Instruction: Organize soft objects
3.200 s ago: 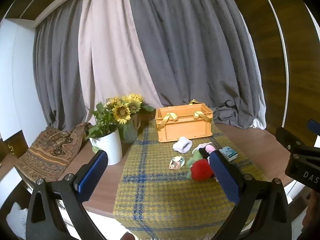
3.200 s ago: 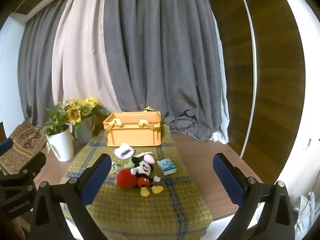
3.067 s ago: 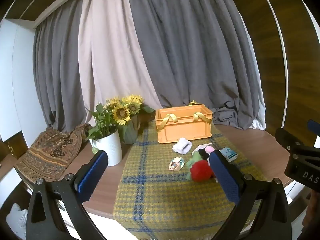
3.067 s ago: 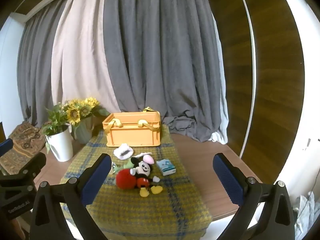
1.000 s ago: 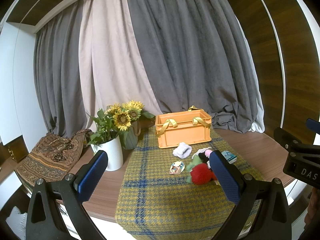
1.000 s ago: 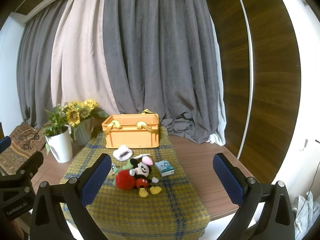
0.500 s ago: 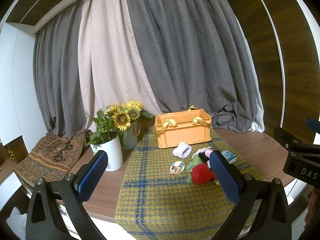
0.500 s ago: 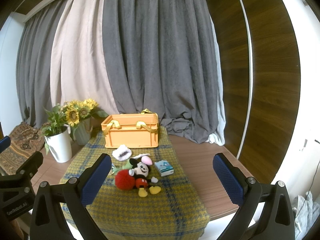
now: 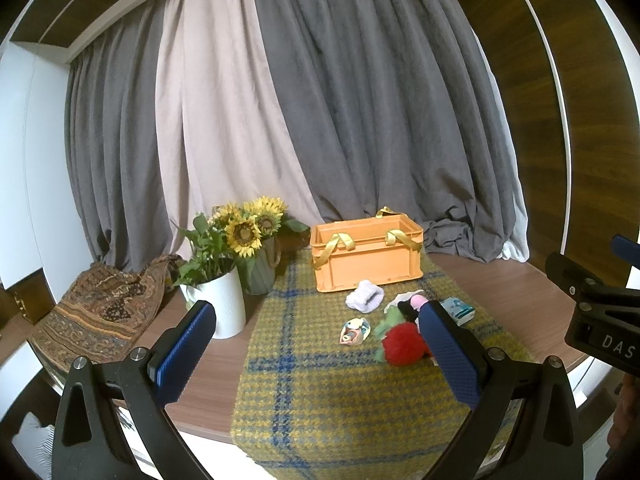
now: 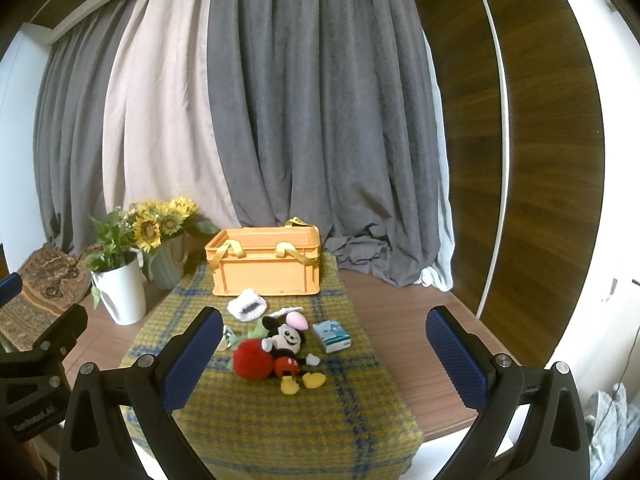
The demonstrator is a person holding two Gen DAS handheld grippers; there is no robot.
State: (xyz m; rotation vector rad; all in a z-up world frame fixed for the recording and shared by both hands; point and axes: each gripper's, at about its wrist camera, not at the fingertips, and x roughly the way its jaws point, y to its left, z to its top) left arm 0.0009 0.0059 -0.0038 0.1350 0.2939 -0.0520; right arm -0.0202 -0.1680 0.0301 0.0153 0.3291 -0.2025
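Observation:
An orange basket [image 9: 366, 258] [image 10: 266, 268] with yellow handles stands at the far end of a yellow-blue plaid cloth [image 9: 320, 384] [image 10: 280, 420]. In front of it lie a white sock [image 9: 365, 301] [image 10: 247, 306], a Mickey Mouse plush [image 10: 286, 350], a red fluffy ball [image 9: 402, 349] [image 10: 252, 359], a green soft piece [image 9: 388, 320], a small patterned pouch [image 9: 352, 331] and a small blue tissue pack [image 9: 458, 309] [image 10: 331, 336]. My left gripper [image 9: 316, 354] and right gripper [image 10: 324, 354] are both open and empty, held back from the table's near edge.
A white pot of greenery [image 9: 218, 304] [image 10: 120, 292] and a green vase of sunflowers [image 9: 256, 256] [image 10: 168, 256] stand left of the cloth on the wooden table [image 9: 500, 292]. A patterned bag [image 9: 96, 312] lies far left. Grey curtains hang behind.
Both views have drifted back and slightly up from the table over the last seconds. The objects have not moved and both grippers stay open.

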